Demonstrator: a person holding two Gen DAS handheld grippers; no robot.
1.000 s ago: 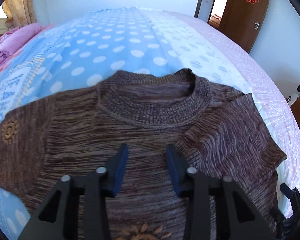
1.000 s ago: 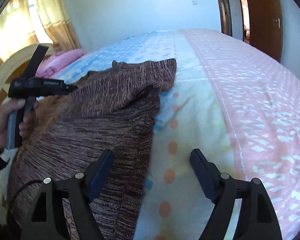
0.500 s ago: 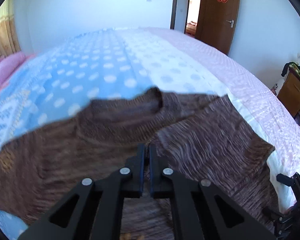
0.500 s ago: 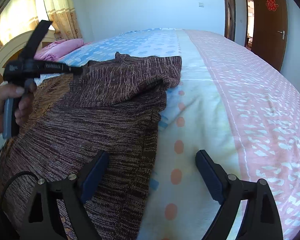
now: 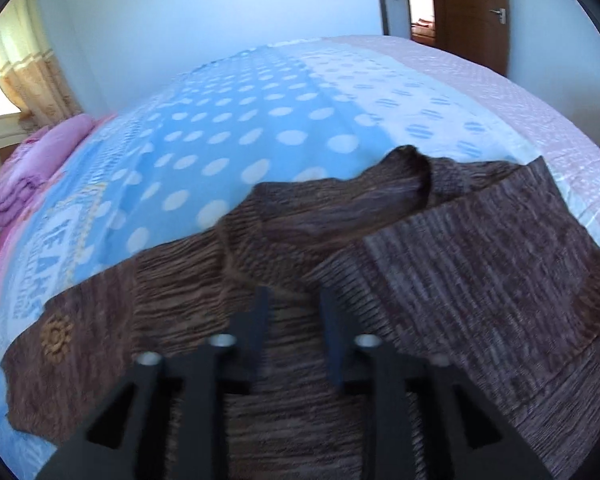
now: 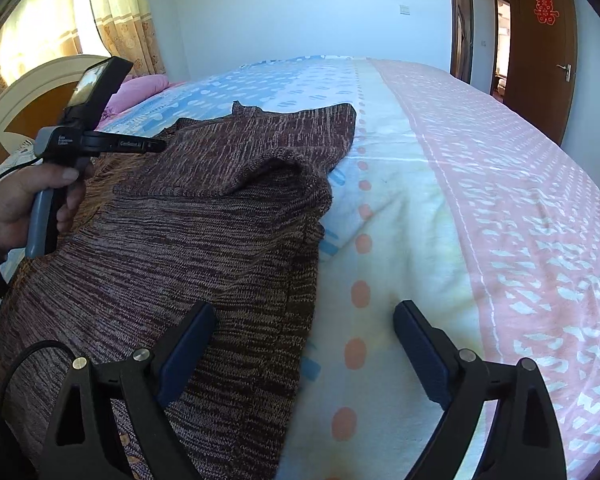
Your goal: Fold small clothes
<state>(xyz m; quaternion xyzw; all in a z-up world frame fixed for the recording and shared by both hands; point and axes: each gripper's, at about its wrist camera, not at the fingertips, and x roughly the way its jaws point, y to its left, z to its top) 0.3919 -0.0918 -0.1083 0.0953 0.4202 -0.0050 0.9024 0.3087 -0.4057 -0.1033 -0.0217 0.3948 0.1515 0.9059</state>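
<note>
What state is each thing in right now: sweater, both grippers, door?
Sweater: lying on the bed, one sleeve folded over its front, neckline rumpled.
Left gripper: open, empty, above the sweater.
Right gripper: wide open, empty, over the sweater's edge.
Door: open.

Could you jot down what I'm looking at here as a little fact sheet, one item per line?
Setting: bed with a dotted blue, white and pink cover
Garment: brown knit sweater spread on the bed, right sleeve folded in over the body
Left gripper: open, above the sweater below the collar, holding nothing
Right gripper: open wide, over the sweater's edge, empty
Also there: folded pink bedding near the headboard, wooden door with a red decoration
</note>
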